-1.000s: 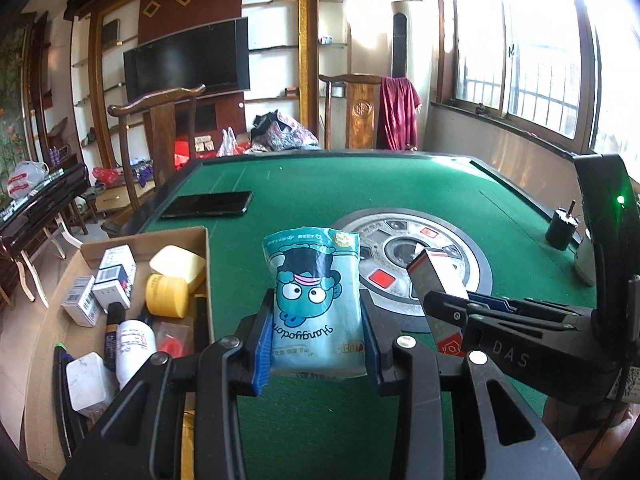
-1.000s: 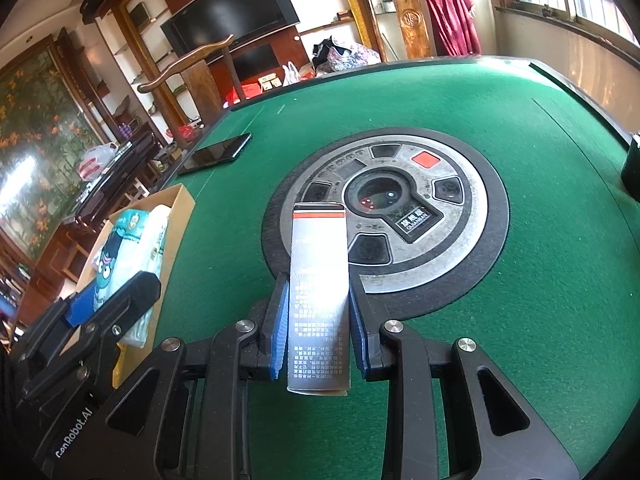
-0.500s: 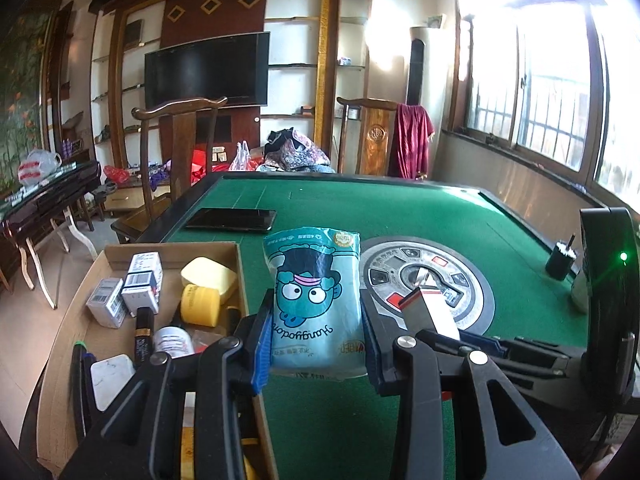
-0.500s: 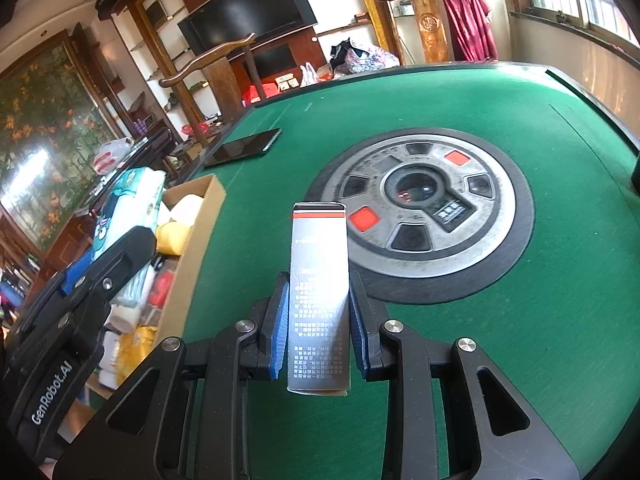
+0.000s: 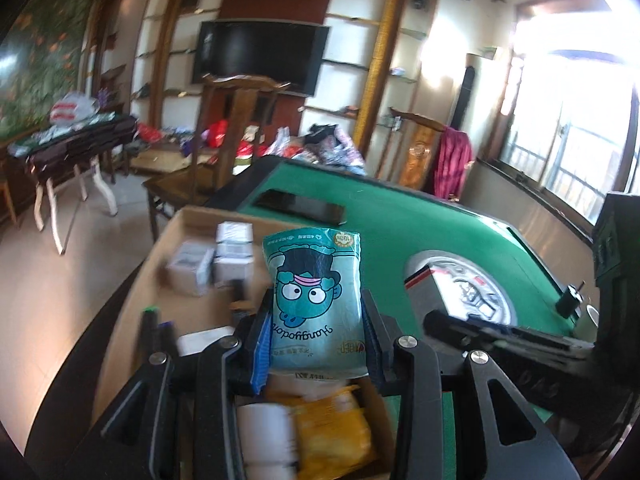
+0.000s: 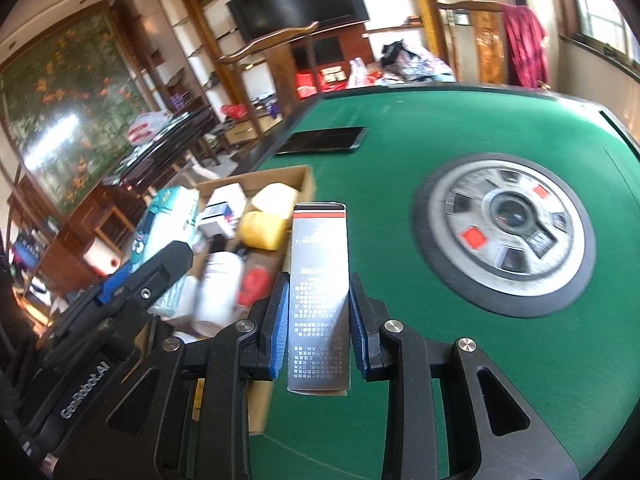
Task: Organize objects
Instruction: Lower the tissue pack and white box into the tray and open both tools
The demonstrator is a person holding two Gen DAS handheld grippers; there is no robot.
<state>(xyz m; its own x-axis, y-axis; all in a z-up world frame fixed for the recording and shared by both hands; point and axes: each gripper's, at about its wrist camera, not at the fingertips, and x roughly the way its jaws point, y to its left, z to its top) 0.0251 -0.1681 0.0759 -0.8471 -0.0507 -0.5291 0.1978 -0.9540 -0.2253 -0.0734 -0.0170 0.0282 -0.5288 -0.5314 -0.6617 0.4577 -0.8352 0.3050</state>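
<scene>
A: Obs. 1. Left gripper (image 5: 316,330) clenched on the teal cartoon pouch (image 5: 316,300), held upright above the cardboard box (image 5: 176,236). Box contents seen from the left wrist: white cartons (image 5: 234,256) at 11 o'clock of the pouch, a yellow packet (image 5: 336,428) at 6 o'clock, partly hidden by the fingers. Blurred; labels unreadable.

B: Right side?

A: Right gripper (image 6: 318,320) grasping the grey carton (image 6: 319,296), upright, over the green table (image 6: 440,128) just beside the box edge. At 9 o'clock of it: a yellow tub (image 6: 264,230) and a white bottle (image 6: 218,280), possibly lying flat. The left gripper body blocks the box's near corner. Black phone (image 6: 322,141) at 12 o'clock, round centre panel (image 6: 504,232) at 2 o'clock.

B: Change versus half a second ago?

A: Left gripper has swung over the box interior; the right one has shifted toward the box. Both grips unchanged.
</scene>
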